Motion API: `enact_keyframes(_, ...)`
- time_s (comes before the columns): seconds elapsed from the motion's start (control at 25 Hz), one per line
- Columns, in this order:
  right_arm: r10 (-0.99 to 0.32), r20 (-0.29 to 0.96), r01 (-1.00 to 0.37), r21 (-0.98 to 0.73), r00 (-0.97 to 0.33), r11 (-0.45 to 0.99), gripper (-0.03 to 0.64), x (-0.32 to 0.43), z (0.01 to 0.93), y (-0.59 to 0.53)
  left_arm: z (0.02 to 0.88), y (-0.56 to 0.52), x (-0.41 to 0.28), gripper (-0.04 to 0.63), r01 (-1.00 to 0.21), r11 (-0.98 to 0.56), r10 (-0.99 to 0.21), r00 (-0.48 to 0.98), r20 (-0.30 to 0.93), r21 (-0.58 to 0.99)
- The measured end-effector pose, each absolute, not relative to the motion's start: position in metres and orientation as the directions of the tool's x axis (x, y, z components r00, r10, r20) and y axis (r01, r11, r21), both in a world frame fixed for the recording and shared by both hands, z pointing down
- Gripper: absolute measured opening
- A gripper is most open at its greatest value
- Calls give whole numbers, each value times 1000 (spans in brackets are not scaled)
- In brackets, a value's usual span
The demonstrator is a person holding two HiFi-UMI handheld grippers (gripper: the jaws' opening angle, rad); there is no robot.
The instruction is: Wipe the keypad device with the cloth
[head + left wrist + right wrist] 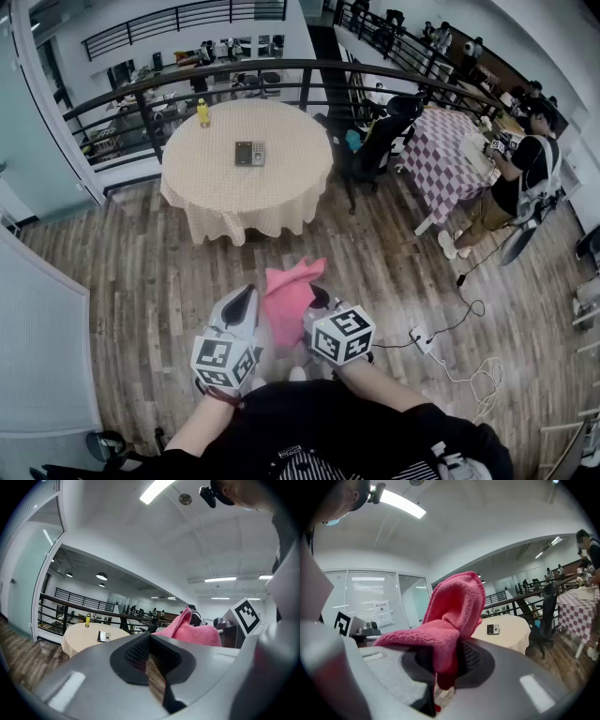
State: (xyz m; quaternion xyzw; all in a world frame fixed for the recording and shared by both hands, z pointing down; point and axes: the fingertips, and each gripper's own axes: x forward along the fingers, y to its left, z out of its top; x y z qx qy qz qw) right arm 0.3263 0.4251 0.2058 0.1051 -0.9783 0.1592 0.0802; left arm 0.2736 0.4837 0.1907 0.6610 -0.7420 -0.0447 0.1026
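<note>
- A pink cloth (289, 298) is being clamped in the right gripper (319, 305); the left gripper (244, 300) is being held closed, empty.
- The keypad device (249, 154) is being shown mid-top on the round table (281, 202), across open wooden floor (141, 281).
- A wall notice (380, 611) is too small to read.

A round cloth-covered table (281, 192) carries the keypad device (249, 154) and a yellow bottle (202, 113).

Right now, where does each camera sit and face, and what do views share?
Head view: on the head, looking steeply down at the round table; left gripper, right gripper, forearms show.
Left gripper view: on the left gripper, along its shut, empty jaws toward that table.
Right gripper view: on the right gripper, along jaws shut on the pink cloth.
Shared: all show the keypad device and pink cloth.
</note>
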Motion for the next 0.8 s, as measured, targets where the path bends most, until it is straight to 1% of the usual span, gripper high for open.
enact_keyframes(0.36, -176, 179, -222, -279, -968, 934, 64, 330, 197, 439, 180, 494, 279, -3, -973, 111, -993, -99, 70, 201)
enact_keyframes(0.52, -192, 195, -248, -325, -962, 913, 63, 331, 203, 449, 178, 502, 276, -3, -972, 101, -993, -87, 74, 211)
enact_keyframes(0.68, -196, 189, -254, -365, -962, 896, 64, 329, 210, 434, 171, 482, 277, -3, -976, 81, -996, -72, 48, 202)
enact_keyframes(0.8, -191, 192, -253, -377, -962, 891, 64, 330, 221, 427, 182, 470, 277, -2, -974, 89, -995, -76, 68, 210)
